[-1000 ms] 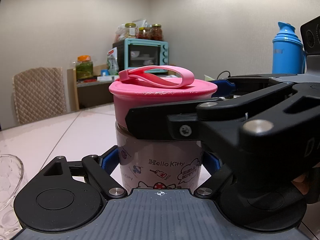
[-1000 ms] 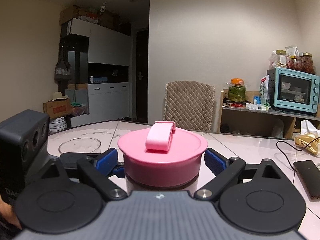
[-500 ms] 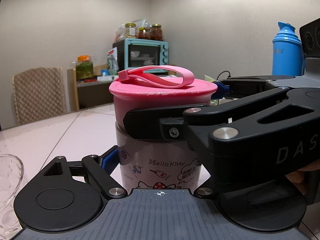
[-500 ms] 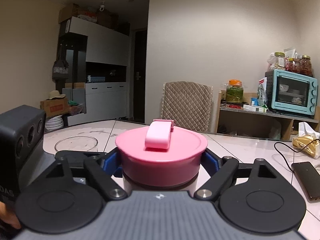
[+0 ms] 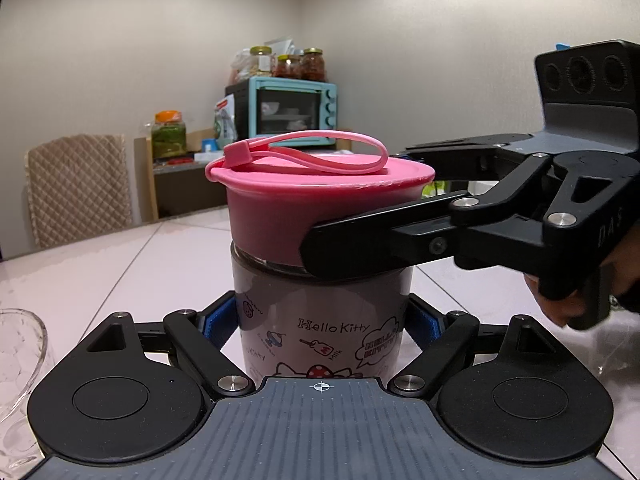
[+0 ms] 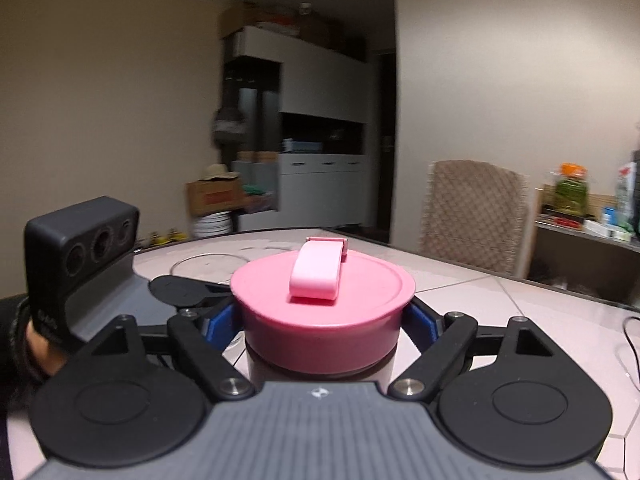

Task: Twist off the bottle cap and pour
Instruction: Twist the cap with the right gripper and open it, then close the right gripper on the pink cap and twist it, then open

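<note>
Progress is early: the pink cap (image 5: 320,196) sits on the Hello Kitty bottle (image 5: 320,320), nothing poured.

Left wrist view: the left hand-held gripper (image 5: 322,326) is clamped on the bottle body, blue pads against both sides, bottle upright on the counter (image 5: 120,264). The right hand-held gripper (image 5: 360,224) reaches in from the right, one finger across the cap's skirt. A glass dish (image 5: 18,356) shows at the left edge, likely the pouring target.

Right wrist view: the right hand-held gripper (image 6: 322,320) is closed on the cap, pads touching both sides. Background blur suggests twisting under way. Only this view shows the cap's top and strap (image 6: 318,268); only the left view shows the seam between cap and bottle.
</note>
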`<state>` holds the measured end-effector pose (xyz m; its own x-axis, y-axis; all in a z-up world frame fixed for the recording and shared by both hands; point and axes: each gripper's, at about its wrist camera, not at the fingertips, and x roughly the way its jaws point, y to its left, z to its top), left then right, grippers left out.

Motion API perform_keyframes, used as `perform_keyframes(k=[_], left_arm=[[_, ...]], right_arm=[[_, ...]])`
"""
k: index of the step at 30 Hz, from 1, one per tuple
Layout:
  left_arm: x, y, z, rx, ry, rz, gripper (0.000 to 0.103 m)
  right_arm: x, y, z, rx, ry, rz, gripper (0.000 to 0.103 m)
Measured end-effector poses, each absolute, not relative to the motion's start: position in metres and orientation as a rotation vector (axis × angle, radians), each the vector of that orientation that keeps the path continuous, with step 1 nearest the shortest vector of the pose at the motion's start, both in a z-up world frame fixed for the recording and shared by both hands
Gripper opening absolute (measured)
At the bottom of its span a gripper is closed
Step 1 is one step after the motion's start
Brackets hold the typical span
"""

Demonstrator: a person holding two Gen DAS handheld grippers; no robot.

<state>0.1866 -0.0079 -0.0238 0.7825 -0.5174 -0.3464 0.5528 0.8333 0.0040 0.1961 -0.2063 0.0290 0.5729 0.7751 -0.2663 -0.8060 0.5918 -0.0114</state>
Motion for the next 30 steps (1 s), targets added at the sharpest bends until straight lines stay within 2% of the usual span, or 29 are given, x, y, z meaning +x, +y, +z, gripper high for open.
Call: perform_keyframes(k=[10, 12, 14, 30], left_arm=[[0.187, -0.007, -0.024, 0.107, 0.343, -0.579, 0.089], [0.187, -0.007, -0.024, 0.107, 0.343, -0.579, 0.089], [0.187, -0.007, -0.024, 0.107, 0.343, -0.579, 0.089], [0.190, -0.004, -0.024, 0.107, 0.342, -0.580, 0.089]], right_arm=[[0.198, -0.211, 0.036, -0.140, 0.242, 0.976, 0.085], [0.193, -0.209, 0.037, -0.140, 0.241, 0.952, 0.087], [0.187, -0.208, 0.037, -0.135, 0.242, 0.914, 0.095], [0.154, -0.198, 0.035, -0.038, 0.243, 0.643, 0.096]])
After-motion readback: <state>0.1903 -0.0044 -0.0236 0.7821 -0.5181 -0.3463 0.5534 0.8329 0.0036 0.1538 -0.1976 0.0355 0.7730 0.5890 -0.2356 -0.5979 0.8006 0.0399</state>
